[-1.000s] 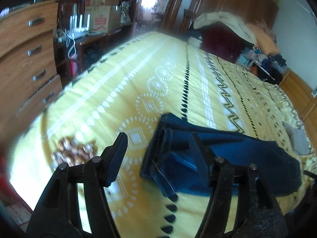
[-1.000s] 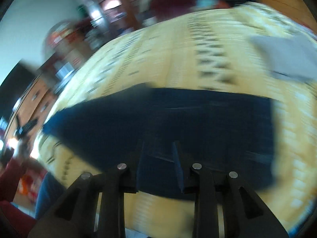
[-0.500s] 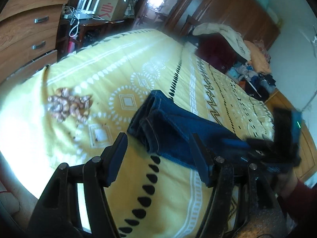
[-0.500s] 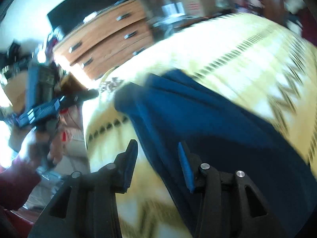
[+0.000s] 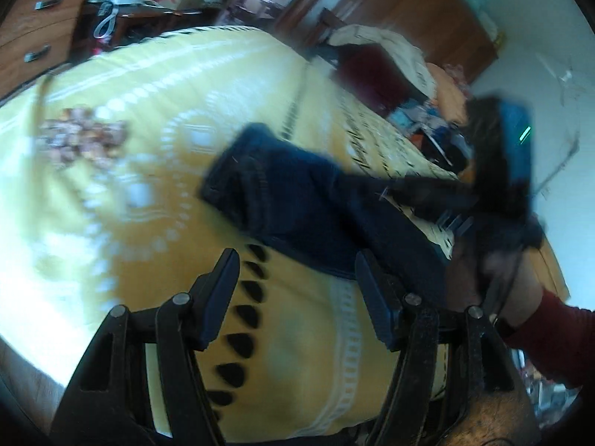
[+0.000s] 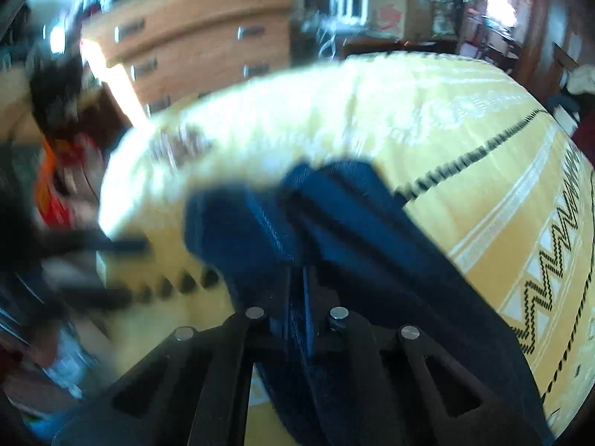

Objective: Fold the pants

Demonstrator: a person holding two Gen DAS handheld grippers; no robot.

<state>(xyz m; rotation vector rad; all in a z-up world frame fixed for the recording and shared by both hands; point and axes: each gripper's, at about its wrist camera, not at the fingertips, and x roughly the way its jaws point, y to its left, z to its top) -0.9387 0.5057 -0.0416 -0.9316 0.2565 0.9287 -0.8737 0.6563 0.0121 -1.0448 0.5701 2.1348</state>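
Dark blue jeans [image 5: 297,200] lie folded lengthwise on a yellow patterned bedspread [image 5: 156,85]. My left gripper [image 5: 297,293] is open and empty, hovering just short of the jeans' near edge. My right gripper [image 6: 297,297] is shut on the jeans [image 6: 334,223], with denim pinched between its fingers; its body also shows in the left wrist view [image 5: 494,171], at the right end of the jeans. The frames are blurred by motion.
A wooden chest of drawers [image 6: 193,33] stands beside the bed. A brownish patch [image 5: 81,137] marks the bedspread at the left. Piled clothes [image 5: 394,59] and wooden wardrobes [image 5: 401,3] lie beyond the bed's far side.
My right gripper has swung round to the jeans' end and closed on the denim. My left gripper has drawn back from the jeans, staying open.
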